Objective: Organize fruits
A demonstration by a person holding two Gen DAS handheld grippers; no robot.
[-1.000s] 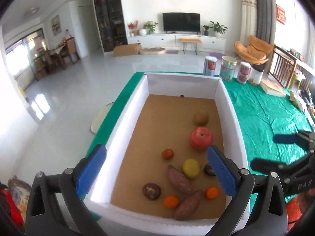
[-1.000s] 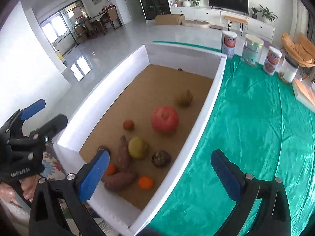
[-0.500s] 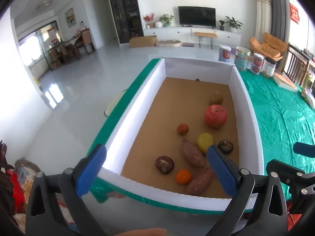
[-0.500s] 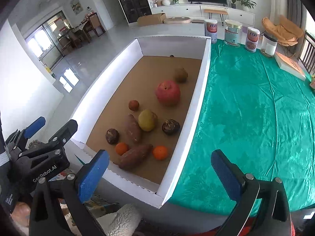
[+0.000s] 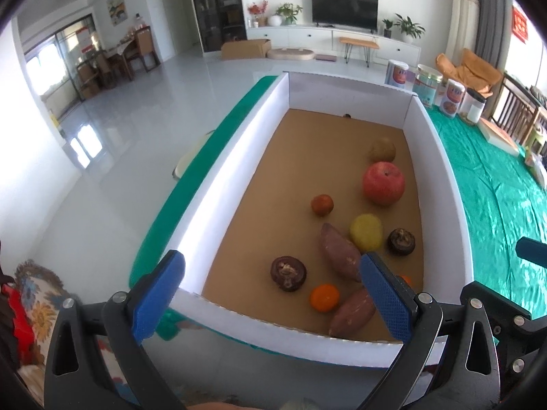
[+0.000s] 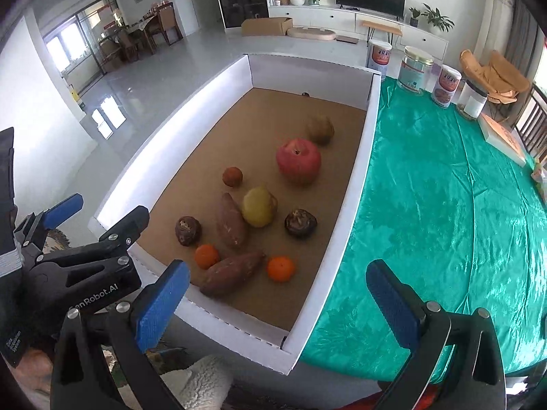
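A white-walled box (image 5: 236, 157) (image 6: 355, 184) with a brown floor holds the fruit. In it lie a red apple (image 5: 383, 183) (image 6: 298, 161), a brown kiwi (image 5: 382, 149) (image 6: 320, 129), a yellow fruit (image 5: 365, 232) (image 6: 258, 206), two sweet potatoes (image 5: 339, 251) (image 6: 231, 273), small oranges (image 5: 324, 297) (image 6: 280, 268) and two dark round fruits (image 5: 288, 273) (image 6: 300, 223). My left gripper (image 5: 273, 295) hangs open before the box's near wall, holding nothing. My right gripper (image 6: 277, 302) is open too, over the box's near right corner.
Green cloth (image 6: 444, 212) covers the table right of the box. Several tins and jars (image 6: 415, 70) stand at the far right of the box. A flat carton (image 6: 502, 138) lies at the cloth's right edge. Beyond the table is a white tiled floor (image 5: 136, 109).
Both grippers have pulled back from above the box toward its near end. They stay open and hold nothing; the fruit has not moved.
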